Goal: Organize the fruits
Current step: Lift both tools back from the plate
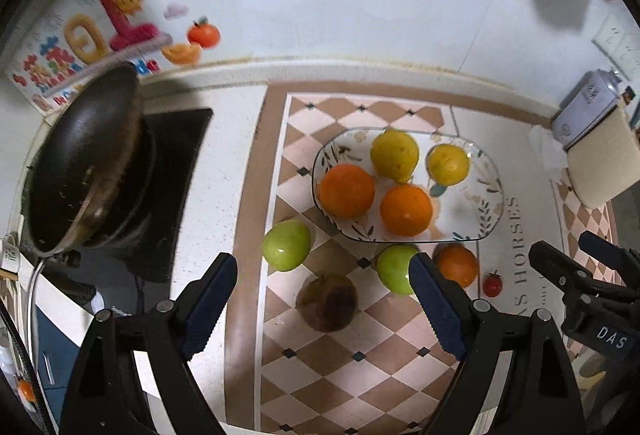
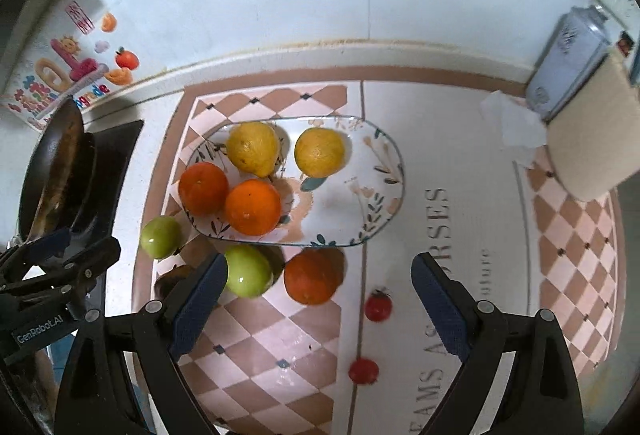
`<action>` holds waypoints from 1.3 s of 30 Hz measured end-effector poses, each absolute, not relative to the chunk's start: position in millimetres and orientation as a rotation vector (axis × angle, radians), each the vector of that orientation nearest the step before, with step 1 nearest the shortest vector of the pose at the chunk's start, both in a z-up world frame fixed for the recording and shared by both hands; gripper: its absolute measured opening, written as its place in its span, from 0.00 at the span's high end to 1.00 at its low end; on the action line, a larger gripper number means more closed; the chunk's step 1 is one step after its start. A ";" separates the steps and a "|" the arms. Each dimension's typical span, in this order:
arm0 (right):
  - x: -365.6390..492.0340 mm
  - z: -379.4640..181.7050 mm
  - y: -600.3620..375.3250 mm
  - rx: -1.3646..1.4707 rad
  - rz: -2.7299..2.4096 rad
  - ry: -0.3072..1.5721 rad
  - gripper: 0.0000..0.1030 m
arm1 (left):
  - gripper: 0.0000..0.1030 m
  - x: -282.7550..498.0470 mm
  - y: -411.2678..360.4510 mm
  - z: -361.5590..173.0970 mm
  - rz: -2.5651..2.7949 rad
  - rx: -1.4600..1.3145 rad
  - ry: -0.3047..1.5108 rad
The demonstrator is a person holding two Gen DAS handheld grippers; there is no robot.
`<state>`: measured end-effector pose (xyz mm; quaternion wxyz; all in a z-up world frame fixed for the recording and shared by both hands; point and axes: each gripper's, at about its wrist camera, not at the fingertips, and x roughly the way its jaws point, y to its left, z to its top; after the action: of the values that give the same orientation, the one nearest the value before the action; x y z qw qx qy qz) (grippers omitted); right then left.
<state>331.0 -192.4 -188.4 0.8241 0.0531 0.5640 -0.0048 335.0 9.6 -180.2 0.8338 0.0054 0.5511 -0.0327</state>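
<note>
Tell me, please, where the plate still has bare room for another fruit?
The plate is bare on its right half, beside the right lemon. Its left half is crowded: two oranges and two lemons packed together.

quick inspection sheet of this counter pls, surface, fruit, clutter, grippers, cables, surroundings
surface: checkered mat on a pale counter
job's things: glass plate holds two oranges, two yellow fruits; off it, two green apples, orange, brown fruit, two small red fruits
clutter: crumpled tissue
grippers: left gripper and right gripper open, empty
cables: nothing seen
surroundings: pan on stove, stickered wall, blue can
</note>
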 end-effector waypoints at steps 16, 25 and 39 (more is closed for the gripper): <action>234.1 -114.1 -185.9 0.098 -0.029 1.035 0.07 | 0.15 262.8 13.0 -116.9 -0.091 0.002 1.002; 211.2 -86.5 -184.9 0.091 -0.044 0.970 0.07 | 0.15 246.1 10.8 -101.4 -0.086 0.011 0.948; 261.0 -168.7 -206.0 0.282 0.019 1.162 0.07 | 0.02 283.5 42.7 -159.3 0.111 0.004 1.078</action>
<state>261.0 -206.0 -168.7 0.8264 0.1327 0.5471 0.0090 283.5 42.7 -159.3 0.8568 0.0020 0.5128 0.0529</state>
